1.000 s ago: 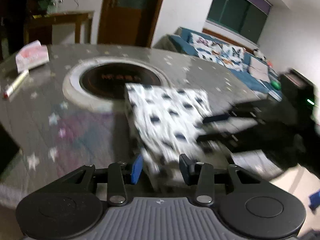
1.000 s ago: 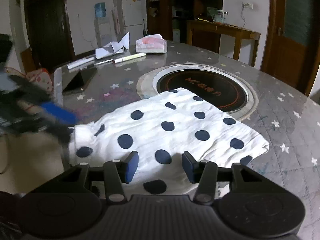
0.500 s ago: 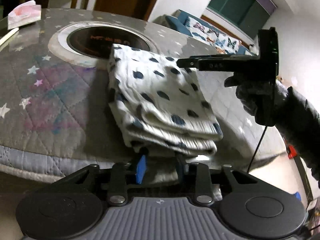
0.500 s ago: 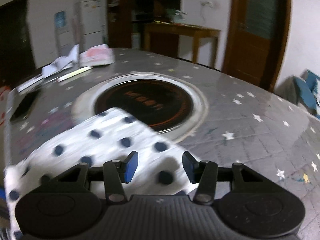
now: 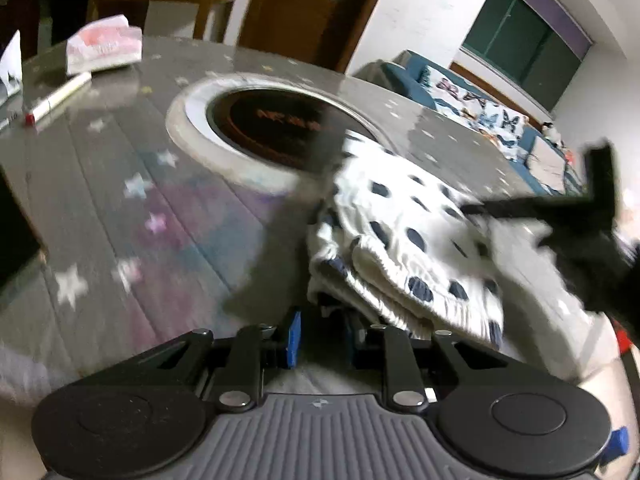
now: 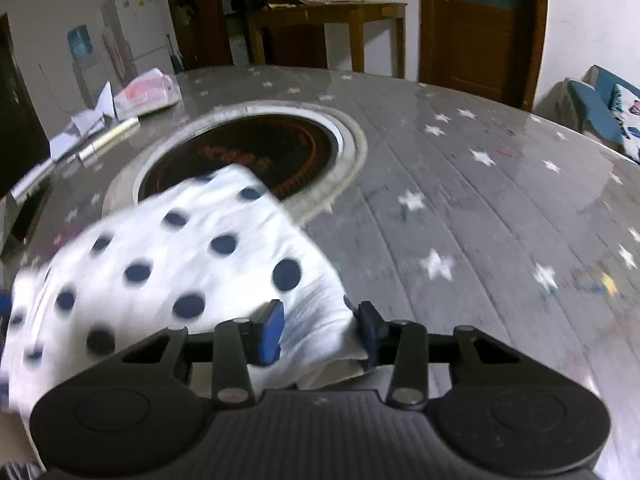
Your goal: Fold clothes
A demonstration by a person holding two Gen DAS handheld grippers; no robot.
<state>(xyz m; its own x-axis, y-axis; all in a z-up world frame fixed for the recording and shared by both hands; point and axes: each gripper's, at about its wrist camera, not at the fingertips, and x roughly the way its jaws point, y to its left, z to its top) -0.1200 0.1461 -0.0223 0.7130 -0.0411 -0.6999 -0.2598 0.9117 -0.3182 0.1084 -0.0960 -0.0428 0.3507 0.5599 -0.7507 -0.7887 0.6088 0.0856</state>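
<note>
A white garment with dark blue dots (image 5: 404, 220) lies folded into a thick stack near the table's front edge, its far corner over the round burner (image 5: 280, 120). My left gripper (image 5: 322, 338) is at the stack's near left corner, jaws drawn close on the cloth edge. In the right wrist view the garment (image 6: 192, 256) fills the lower left, and my right gripper (image 6: 318, 330) is shut on its near right corner, with cloth bunched between the blue pads. From the left wrist view the right gripper (image 5: 480, 209) is a dark blur over the stack's right side.
The grey star-patterned table (image 6: 480, 200) has a sunken round burner (image 6: 272, 148) in its middle. At the far left lie a tissue pack (image 5: 104, 46), a marker (image 5: 60, 96) and a dark phone (image 6: 28, 216). A blue sofa (image 5: 480, 108) stands beyond the table.
The left jaws have narrowed onto the stack's corner. The right gripper came down to the garment's right corner and closed on it. The stack has shifted, and both views are blurred by motion.
</note>
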